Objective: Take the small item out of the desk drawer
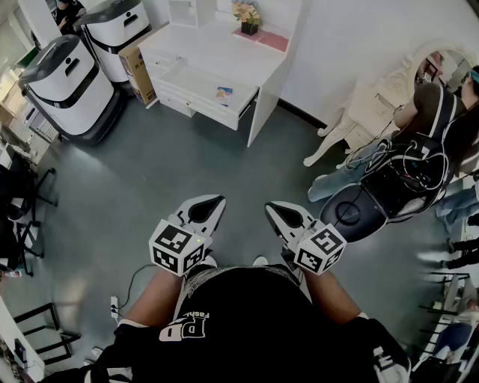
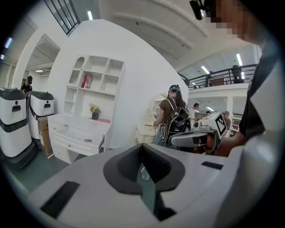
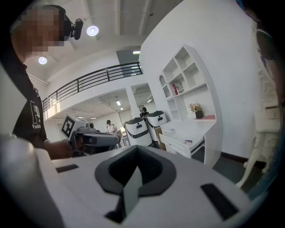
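A grey-green floor (image 1: 187, 164) runs up to white walls. The small item (image 1: 224, 93), a flat blue and orange piece too small to identify, lies near the right end of the open drawer (image 1: 196, 84). The drawer stands pulled out from the front of a white counter (image 1: 217, 52). At the back of the counter's top, a pot of flowers (image 1: 248, 18) stands on a pink mat (image 1: 273, 41). A cardboard box (image 1: 139, 67) sits on the floor against the counter's left side, with two white and black machines (image 1: 67, 82) beyond it. The left tongs (image 1: 212, 203) and the right tongs (image 1: 275, 209) are held side by side, well apart from the drawer. Both are clenched with nothing between the jaws.
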A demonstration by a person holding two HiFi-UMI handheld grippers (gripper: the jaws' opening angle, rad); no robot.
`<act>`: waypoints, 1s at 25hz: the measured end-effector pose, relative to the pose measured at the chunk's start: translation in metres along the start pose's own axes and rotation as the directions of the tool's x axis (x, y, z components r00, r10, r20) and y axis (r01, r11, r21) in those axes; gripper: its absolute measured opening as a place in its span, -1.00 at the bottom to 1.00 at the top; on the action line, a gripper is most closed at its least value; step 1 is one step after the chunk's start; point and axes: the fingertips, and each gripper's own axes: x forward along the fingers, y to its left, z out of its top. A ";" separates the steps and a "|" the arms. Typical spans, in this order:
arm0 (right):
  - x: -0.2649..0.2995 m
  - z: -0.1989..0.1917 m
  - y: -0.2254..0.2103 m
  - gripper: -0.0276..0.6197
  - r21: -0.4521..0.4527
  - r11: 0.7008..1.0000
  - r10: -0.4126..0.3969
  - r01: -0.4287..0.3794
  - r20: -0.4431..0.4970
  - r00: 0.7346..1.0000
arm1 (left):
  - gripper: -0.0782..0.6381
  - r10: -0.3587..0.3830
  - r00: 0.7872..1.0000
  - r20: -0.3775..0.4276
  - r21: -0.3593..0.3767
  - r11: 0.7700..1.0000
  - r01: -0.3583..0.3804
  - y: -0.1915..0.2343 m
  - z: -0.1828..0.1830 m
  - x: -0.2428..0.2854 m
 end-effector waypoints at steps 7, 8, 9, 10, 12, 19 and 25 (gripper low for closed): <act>-0.001 -0.001 0.002 -0.90 -0.002 1.000 -0.002 0.002 -0.001 1.000 | -0.74 -0.007 1.000 0.005 -0.002 1.000 0.007 -0.003 0.001 0.000; 0.000 -0.001 0.003 -0.90 -0.003 1.000 -0.002 0.002 -0.002 1.000 | -0.74 -0.007 1.000 0.006 -0.001 1.000 0.007 -0.003 0.001 0.000; 0.000 -0.002 0.004 -0.90 -0.003 1.000 -0.003 0.003 -0.003 1.000 | -0.74 -0.008 1.000 0.006 -0.002 1.000 0.008 -0.003 0.000 -0.001; 0.000 -0.003 0.004 -0.90 -0.001 1.000 -0.005 0.005 -0.005 1.000 | -0.74 -0.008 1.000 0.007 -0.002 1.000 0.008 -0.002 0.000 -0.002; 0.001 -0.003 0.004 -0.90 0.006 1.000 -0.006 0.006 -0.006 1.000 | -0.74 -0.008 1.000 0.008 -0.004 1.000 0.008 -0.001 0.000 -0.002; 0.011 -0.001 0.021 -0.89 -0.008 1.000 0.003 -0.002 0.022 1.000 | -0.74 0.006 1.000 0.008 -0.026 1.000 -0.006 0.008 -0.006 -0.007; 0.025 -0.015 0.044 -0.89 -0.027 0.998 0.050 -0.050 -0.026 0.998 | -0.74 0.011 1.000 -0.029 -0.042 0.999 -0.012 0.012 -0.026 -0.016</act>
